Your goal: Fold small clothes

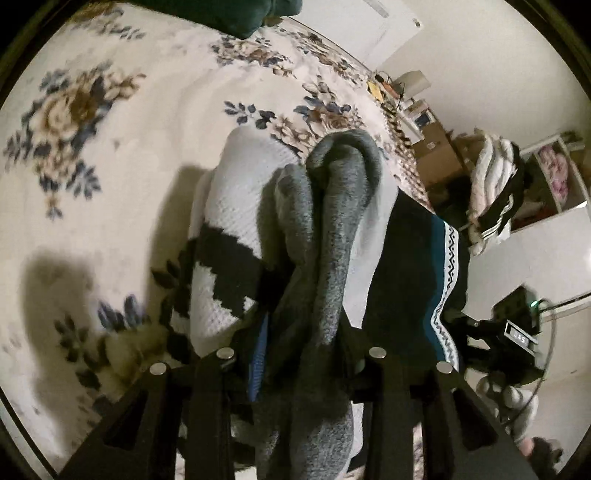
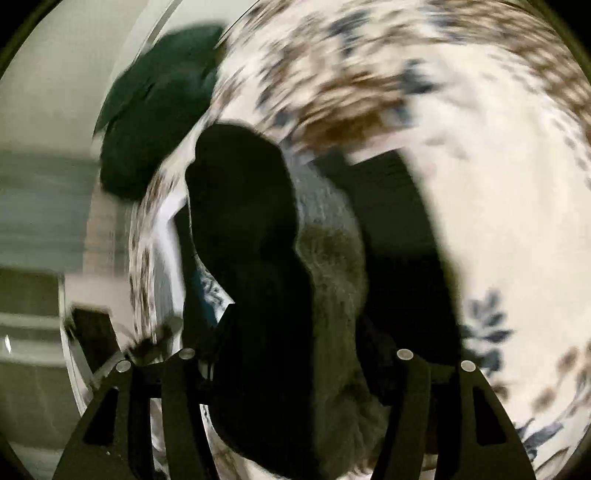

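Observation:
Over the floral bedspread [image 1: 110, 129], my left gripper [image 1: 304, 302] is shut on a pair of grey socks [image 1: 332, 221] that run up between its jaws and bunch at the top. A white knit piece with black blocks [image 1: 236, 206] hangs to their left. A dark teal cloth with a white zigzag band [image 1: 406, 277] hangs to their right. The cloth hides the fingertips. The right wrist view is blurred. My right gripper [image 2: 295, 314] is shut on a bundle of black cloth [image 2: 243, 221] and fuzzy grey cloth [image 2: 332, 258] above the bedspread [image 2: 498, 184].
A dark green cushion [image 1: 236, 14] [image 2: 155, 110] lies at the bed's far edge. Beyond the bed are cardboard boxes [image 1: 436, 147], a pile of clothes [image 1: 495, 184] and a white shelf [image 1: 554, 177]. A black device with a cable [image 1: 517, 332] is low on the right.

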